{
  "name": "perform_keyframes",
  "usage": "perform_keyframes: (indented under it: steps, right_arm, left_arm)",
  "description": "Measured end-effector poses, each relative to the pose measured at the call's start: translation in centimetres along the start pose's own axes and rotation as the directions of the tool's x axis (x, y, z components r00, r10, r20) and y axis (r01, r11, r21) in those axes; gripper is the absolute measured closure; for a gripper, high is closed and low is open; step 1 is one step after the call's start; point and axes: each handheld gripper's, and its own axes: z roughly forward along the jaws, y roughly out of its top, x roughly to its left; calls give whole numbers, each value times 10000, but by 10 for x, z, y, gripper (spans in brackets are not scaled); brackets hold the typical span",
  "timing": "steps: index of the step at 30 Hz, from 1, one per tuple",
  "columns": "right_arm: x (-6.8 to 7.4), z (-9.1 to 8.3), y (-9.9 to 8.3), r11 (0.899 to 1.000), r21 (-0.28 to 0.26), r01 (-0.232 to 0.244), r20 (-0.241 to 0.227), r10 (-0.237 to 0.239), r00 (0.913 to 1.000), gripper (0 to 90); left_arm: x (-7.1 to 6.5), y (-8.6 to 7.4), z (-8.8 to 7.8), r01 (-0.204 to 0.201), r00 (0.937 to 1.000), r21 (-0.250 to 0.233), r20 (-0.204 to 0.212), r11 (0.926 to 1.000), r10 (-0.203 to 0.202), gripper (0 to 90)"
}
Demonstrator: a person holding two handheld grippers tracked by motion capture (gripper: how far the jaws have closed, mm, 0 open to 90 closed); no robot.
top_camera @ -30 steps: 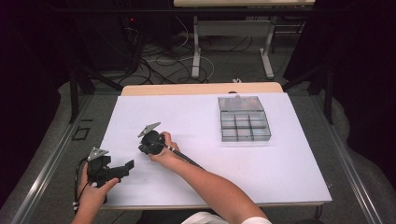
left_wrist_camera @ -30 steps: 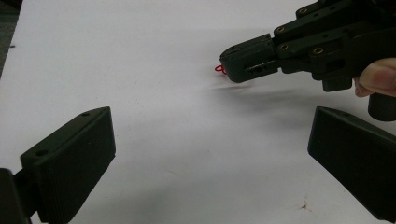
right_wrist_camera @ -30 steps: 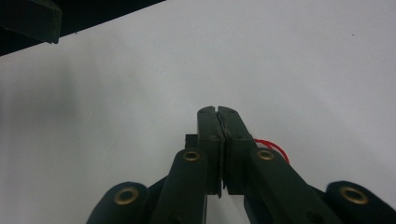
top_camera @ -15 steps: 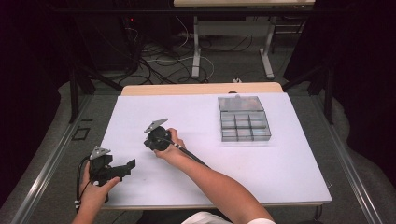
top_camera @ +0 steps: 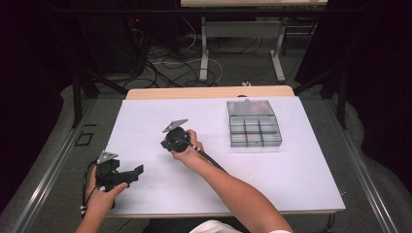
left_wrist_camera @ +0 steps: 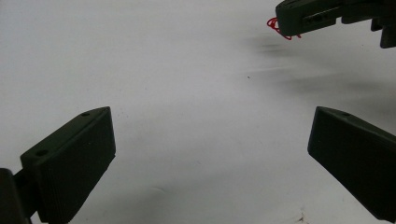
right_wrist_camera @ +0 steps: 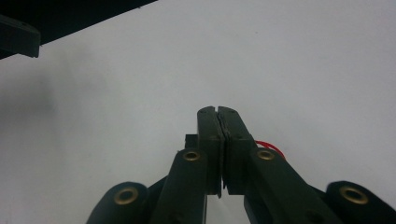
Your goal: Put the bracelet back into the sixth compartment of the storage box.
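At the left edge of the white surface (top_camera: 145, 111), the left hand-held gripper (top_camera: 127, 175) rests low in its hand with its jaws wide apart and nothing between them. In the left gripper view they frame only bare white sheet. Toward the middle, the right hand-held gripper (top_camera: 167, 143) hovers just above the surface with its jaws pressed together. A thin red loop (right_wrist_camera: 271, 148) peeks out beside the jaws in the right gripper view, and the same red thread (left_wrist_camera: 280, 29) dangles at the tip of that gripper as seen from the left gripper view. It seems pinched there, though how firmly I cannot tell. That is the main risk: the thread is fine and springy, so any slackening of the squeeze or a quick swing could let it slip out and drop onto the sheet, where it would be hard to pick up again. Farther right, well apart from both grippers, sits the clear compartment box (top_camera: 254, 124). If the thread is bound for it, the small cells leave little margin, and a release from too high could land it in the wrong cell or outside.
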Motion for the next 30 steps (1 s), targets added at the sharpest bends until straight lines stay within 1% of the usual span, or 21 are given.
perform_keyframes:
  steps: [1,2,3,4,5,7,8,11,14,15,16,18,19,21,22,23,26,27,30]
  right_arm:
    - [-1,-2,0,9999,10,-147,62,147,9999,892]
    - [-4,-4,-1,9999,29,-148,96,148,9998,892]
    - [-7,-6,-1,10000,-19,-42,113,42,9999,892]
    - [-8,-9,-2,9998,34,-194,161,193,9997,892]
    - [-10,-11,-2,9997,-24,-224,277,224,9994,892]
    - [-15,-16,-3,9998,-22,-222,332,222,9992,892]
    - [-16,-18,-4,9994,-88,-334,414,337,9986,892]
    - [-22,-24,-6,9990,-32,-449,506,450,9977,891]
    - [-29,-31,-9,9987,-83,-495,643,499,9967,892]
    - [-30,-32,-9,9986,-216,-492,683,506,9964,891]
    - [-32,-35,-10,9984,-83,-551,705,555,9960,891]
    - [-36,-38,-12,9979,-252,-594,783,612,9951,891]
    - [-37,-40,-12,9978,-164,-643,828,654,9944,891]
    - [-41,-45,-13,9976,-160,-671,841,683,9941,891]
    - [-43,-45,-15,9964,-509,-681,890,725,9934,891]
    - [-45,-49,-14,9971,-184,-733,903,746,9931,891]
    - [-51,-55,-16,9967,-221,-783,1021,801,9915,891]
    - [-53,-56,-17,9958,-422,-812,1088,853,9904,891]
    - [-59,-63,-19,9957,-308,-870,1199,901,9887,891]
  left_arm:
    - [0,0,0,-2,10000,13,6,10000,2,9]
    - [0,0,1,-6,10000,-25,7,10000,6,8]
    - [0,0,1,-9,10000,-47,-7,10000,9,9]
    - [0,0,1,-21,10000,-11,16,10000,21,9]
    - [-1,0,2,-17,10000,-53,8,10000,17,9]
    - [-1,1,3,-13,10000,-48,7,10000,13,8]
    - [-1,1,3,-5,10000,-34,21,10000,6,9]
    - [-1,1,3,-10,10000,-17,18,10000,10,8]
    - [-1,1,4,-18,10000,-18,38,10000,18,9]
    - [-1,1,4,-14,10000,-11,30,10000,14,9]
    - [-1,1,4,-20,10000,-2,23,10000,20,9]
    - [-1,1,4,8,10000,-7,26,10000,-8,8]
    - [-1,1,4,0,10000,4,30,10000,0,9]
    - [-1,1,4,9,10000,8,30,10000,-9,8]
    - [-1,1,4,11,10000,8,31,10000,-11,9]
    - [-1,1,4,9,10000,12,32,10000,-9,8]
    - [-1,1,4,17,10000,14,26,10000,-17,9]
    - [-1,1,4,19,10000,13,30,10000,-19,9]
    - [-1,1,4,17,10000,9,26,10000,-17,9]
